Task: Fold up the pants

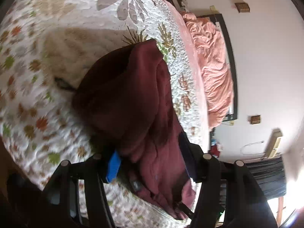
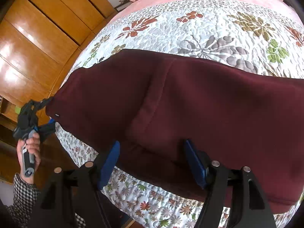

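The maroon pants [image 2: 190, 98] lie across a floral quilted bed [image 2: 209, 28]. In the right wrist view my right gripper [image 2: 152, 159] has its blue pads [image 2: 110, 159] wide apart around the near edge of the pants, not clamped. The left gripper [image 2: 45, 102] shows at far left in a hand, its tips pinching the pants' left corner. In the left wrist view the pants [image 1: 133, 95] bunch up between the fingers of my left gripper [image 1: 150, 163], with the blue pad [image 1: 114, 167] against the cloth.
A wooden wardrobe [image 2: 38, 38] stands left of the bed. A rumpled pink blanket [image 1: 212, 66] lies at the head of the bed beside a dark headboard [image 1: 231, 60] and white wall. The bed's near edge drops off below the grippers.
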